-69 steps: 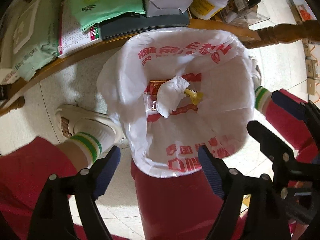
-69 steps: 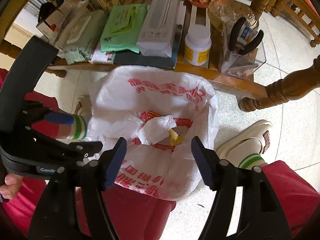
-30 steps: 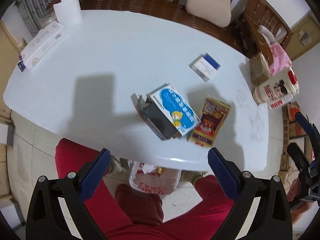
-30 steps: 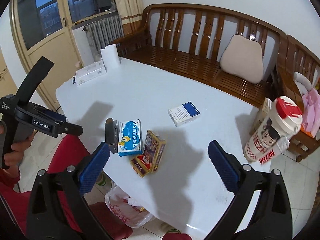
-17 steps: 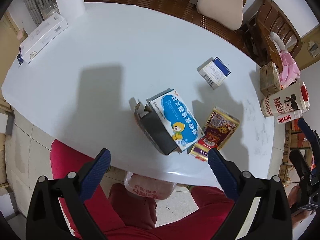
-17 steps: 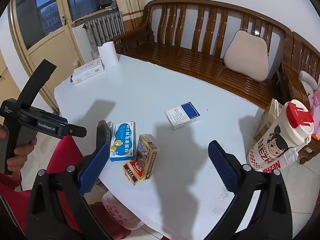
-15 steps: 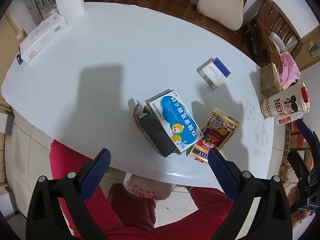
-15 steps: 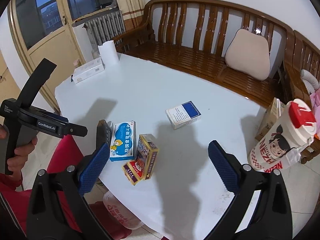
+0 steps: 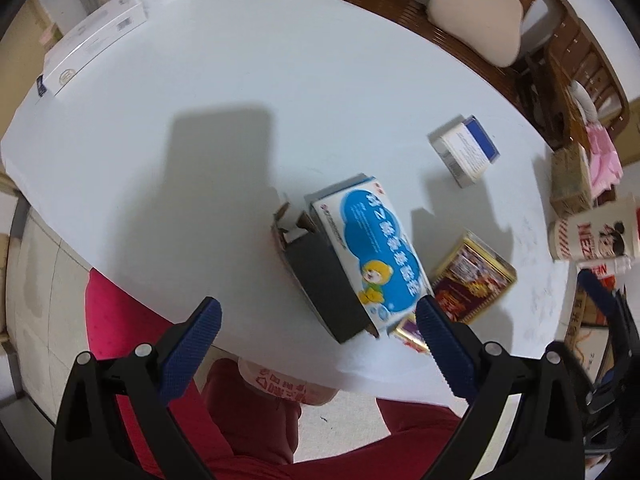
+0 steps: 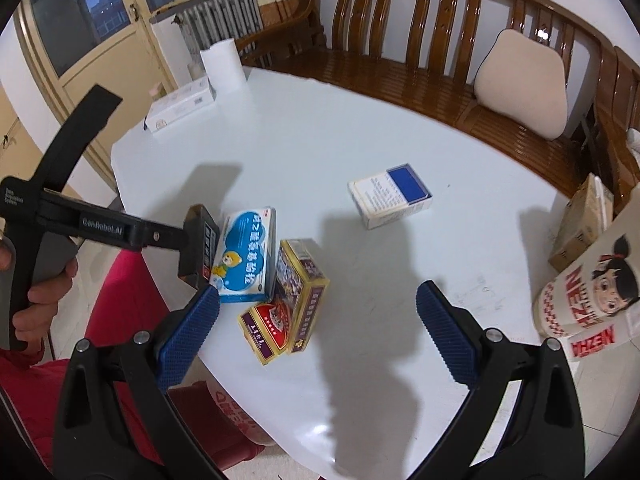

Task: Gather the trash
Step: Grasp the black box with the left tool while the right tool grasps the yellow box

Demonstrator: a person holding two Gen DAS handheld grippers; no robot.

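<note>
Nearest, left tongs [image 9: 316,320] spread wide, pinching nothing, hovering over the near edge of the white table [image 9: 248,80]. Right tongs [image 10: 318,306] likewise spread and empty, above the same edge. Below the rim, red trousers [image 9: 248,416] and a trash bag [image 9: 280,384] with red print, peeking out under the table between the knees.

Just past the left tongs, a blue box [image 9: 372,256] with a cartoon bear, lying on the table beside a black box [image 9: 324,280] (flaps open at its far end); the two touching along their long sides. Right beside the blue box, a gold-edged box [image 10: 300,292] standing over a flatter red-and-gold pack [image 10: 266,328], seemingly in contact. Left hand [image 10: 36,296] seen from the right wrist, gripping the handle well off to the side.

Farther out, apart from that cluster, a white-and-blue box [image 10: 390,196] lying flat. At the right edge, a large cup [image 10: 588,292] with a cartoon girl. At the far left corner, a long white box [image 10: 180,106] and an upright paper roll [image 10: 222,64]. Beyond the table, a wooden bench [image 10: 400,40] with a beige cushion [image 10: 520,80].
</note>
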